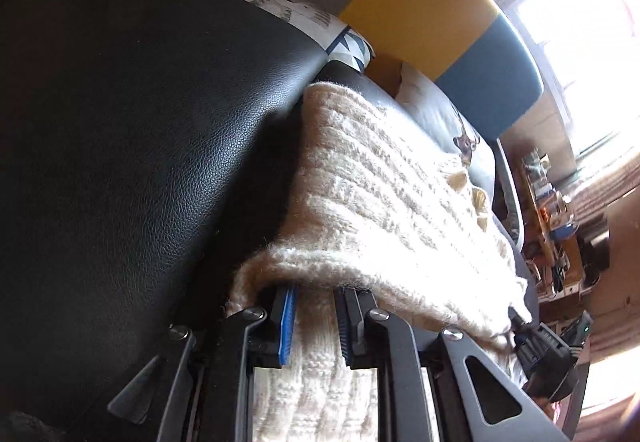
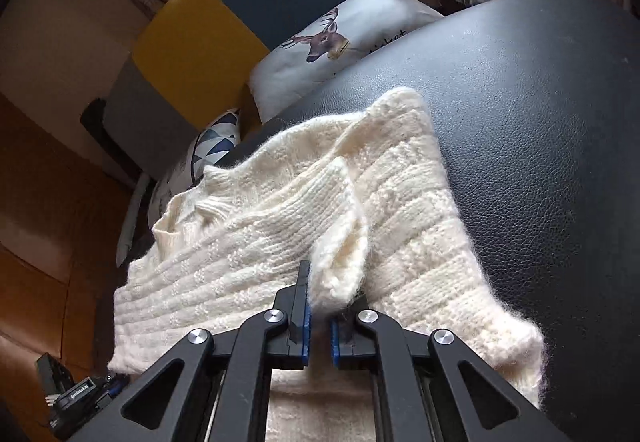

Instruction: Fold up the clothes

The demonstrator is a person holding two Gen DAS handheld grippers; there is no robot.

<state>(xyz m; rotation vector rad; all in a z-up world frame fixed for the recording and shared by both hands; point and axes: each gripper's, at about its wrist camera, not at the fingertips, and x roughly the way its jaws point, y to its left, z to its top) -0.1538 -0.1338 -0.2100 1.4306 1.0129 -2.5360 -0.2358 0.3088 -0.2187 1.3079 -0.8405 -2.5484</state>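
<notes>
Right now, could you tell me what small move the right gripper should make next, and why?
Probably carry the sleeve cuff inward across the cream knit sweater. The right gripper seems to pinch that cuff, which stands bunched and not yet flat on the sweater's body.

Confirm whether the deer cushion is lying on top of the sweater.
No. The deer cushion sits behind the cream knit sweater, apart from it.

Both wrist views low, close, facing opposite ways across shared sweater
</notes>
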